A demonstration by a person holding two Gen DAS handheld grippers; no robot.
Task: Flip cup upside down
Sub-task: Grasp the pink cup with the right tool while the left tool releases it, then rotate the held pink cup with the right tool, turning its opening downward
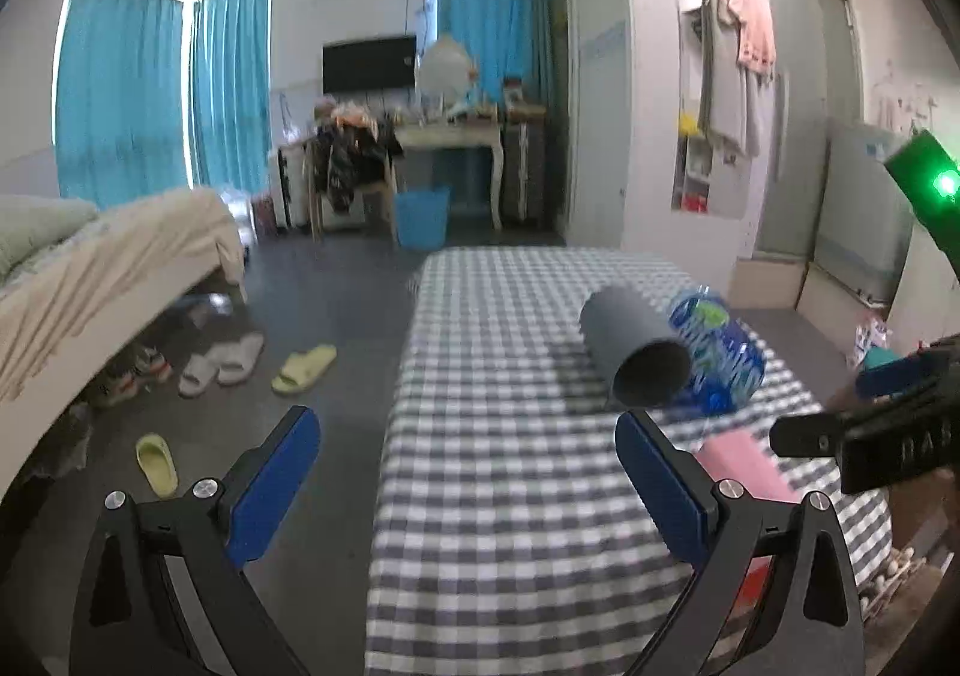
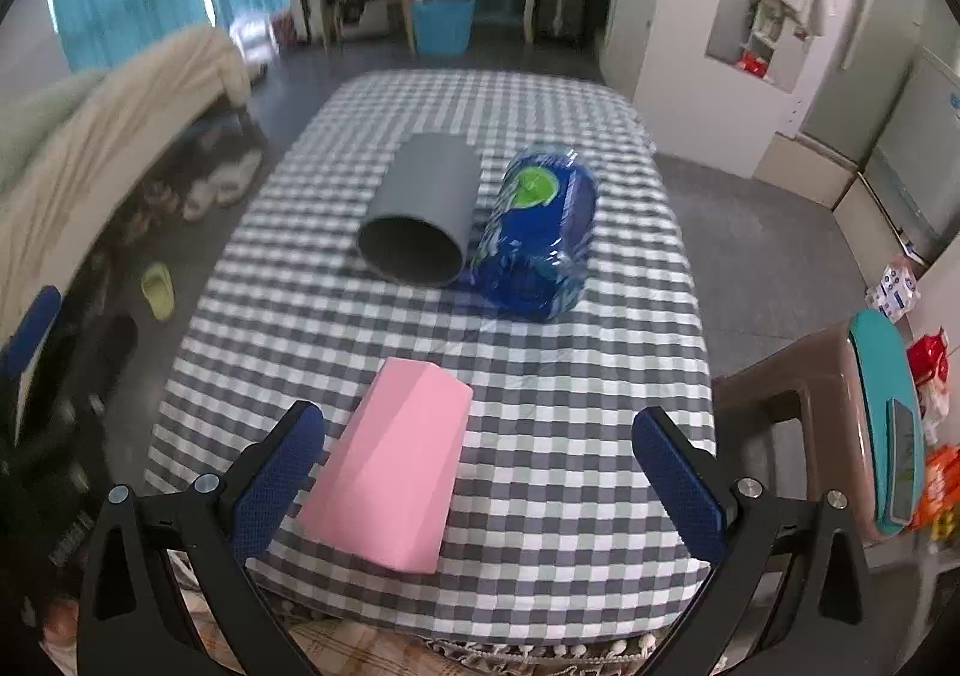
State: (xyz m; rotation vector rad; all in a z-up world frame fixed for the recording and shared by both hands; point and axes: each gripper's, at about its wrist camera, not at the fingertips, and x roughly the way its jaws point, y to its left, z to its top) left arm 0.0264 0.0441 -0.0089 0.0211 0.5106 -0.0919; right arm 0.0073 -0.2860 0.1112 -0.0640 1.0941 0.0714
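Observation:
A grey cup (image 2: 420, 208) lies on its side on the checked tablecloth (image 2: 540, 466), its open mouth facing me; it also shows in the left wrist view (image 1: 636, 352). A pink faceted cup (image 2: 390, 466) lies on its side near the front edge, partly between my right fingers; a part of it shows in the left wrist view (image 1: 750, 466). My right gripper (image 2: 480, 466) is open above the pink cup. My left gripper (image 1: 468, 472) is open and empty over the table's left edge.
A blue wrapped bottle pack (image 2: 534, 238) lies touching the grey cup's right side. A bed (image 1: 90, 268) and slippers (image 1: 300, 370) are on the left. A brown stool (image 2: 798, 412) with a teal object (image 2: 888, 424) stands right of the table.

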